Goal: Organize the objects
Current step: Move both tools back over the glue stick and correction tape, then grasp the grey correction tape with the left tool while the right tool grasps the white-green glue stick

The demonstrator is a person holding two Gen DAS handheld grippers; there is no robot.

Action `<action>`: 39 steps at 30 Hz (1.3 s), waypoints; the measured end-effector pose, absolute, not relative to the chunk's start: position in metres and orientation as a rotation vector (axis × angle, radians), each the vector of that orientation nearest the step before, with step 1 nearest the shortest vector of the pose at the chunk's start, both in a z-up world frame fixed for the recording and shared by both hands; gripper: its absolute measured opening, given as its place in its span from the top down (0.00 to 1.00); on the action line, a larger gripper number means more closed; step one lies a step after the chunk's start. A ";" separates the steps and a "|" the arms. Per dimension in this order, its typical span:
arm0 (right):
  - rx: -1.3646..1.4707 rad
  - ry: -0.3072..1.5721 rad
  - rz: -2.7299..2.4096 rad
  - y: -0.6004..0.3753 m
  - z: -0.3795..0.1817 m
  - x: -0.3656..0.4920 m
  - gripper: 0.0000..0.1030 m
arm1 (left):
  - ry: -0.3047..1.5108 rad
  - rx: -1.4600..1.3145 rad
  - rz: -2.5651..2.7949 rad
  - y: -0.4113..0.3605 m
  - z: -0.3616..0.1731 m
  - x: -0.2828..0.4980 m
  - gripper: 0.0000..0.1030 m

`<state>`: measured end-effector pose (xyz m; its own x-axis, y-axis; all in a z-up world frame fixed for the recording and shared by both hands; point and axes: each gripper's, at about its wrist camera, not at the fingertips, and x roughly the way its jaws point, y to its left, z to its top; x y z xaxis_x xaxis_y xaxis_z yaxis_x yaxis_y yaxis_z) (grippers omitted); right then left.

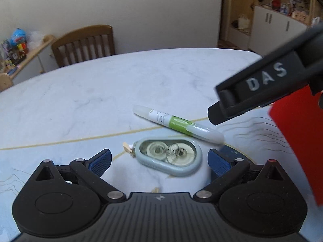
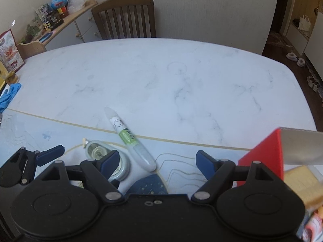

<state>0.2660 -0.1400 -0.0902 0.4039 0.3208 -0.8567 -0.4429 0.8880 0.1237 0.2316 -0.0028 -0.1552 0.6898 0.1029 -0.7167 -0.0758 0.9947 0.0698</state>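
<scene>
A grey-blue correction tape dispenser lies on the marble table, between the open blue-padded fingers of my left gripper, which is empty. A white and green glue pen lies just beyond it, slanted. My right gripper is open and empty, low over the table; the glue pen lies ahead of it and the tape dispenser is partly hidden behind its left finger. The right gripper's body crosses the left wrist view at upper right.
A red box stands at the right, also in the left wrist view. A wooden chair stands at the table's far edge. A blue cloth lies at the left edge. A dark blue patch marks the mat.
</scene>
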 end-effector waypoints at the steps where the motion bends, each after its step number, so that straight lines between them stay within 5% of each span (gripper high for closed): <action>1: -0.124 1.055 0.483 -0.139 -0.092 0.269 0.20 | 0.805 0.045 0.116 -0.005 -0.158 0.235 0.01; 15: -0.155 1.102 0.524 -0.121 -0.109 0.294 0.20 | 0.796 0.102 0.203 -0.026 -0.173 0.256 0.01; 31: -0.227 1.099 0.600 -0.085 -0.122 0.296 0.23 | 0.852 -0.015 0.203 0.033 -0.177 0.236 0.01; 34: -0.244 1.097 0.606 -0.081 -0.123 0.295 0.28 | 0.851 -0.020 0.228 0.049 -0.177 0.231 0.01; 36: -0.257 1.101 0.615 -0.077 -0.125 0.294 0.42 | 0.850 -0.031 0.245 0.060 -0.177 0.228 0.01; 39: -0.274 1.104 0.619 -0.074 -0.128 0.292 0.43 | 0.859 -0.078 0.262 0.073 -0.177 0.228 0.01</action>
<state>0.2922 -0.0740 -0.1278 0.3050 0.3289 -0.8937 -0.5913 0.8011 0.0930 0.2283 0.0728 -0.1775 0.6231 0.1971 -0.7569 -0.2596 0.9650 0.0375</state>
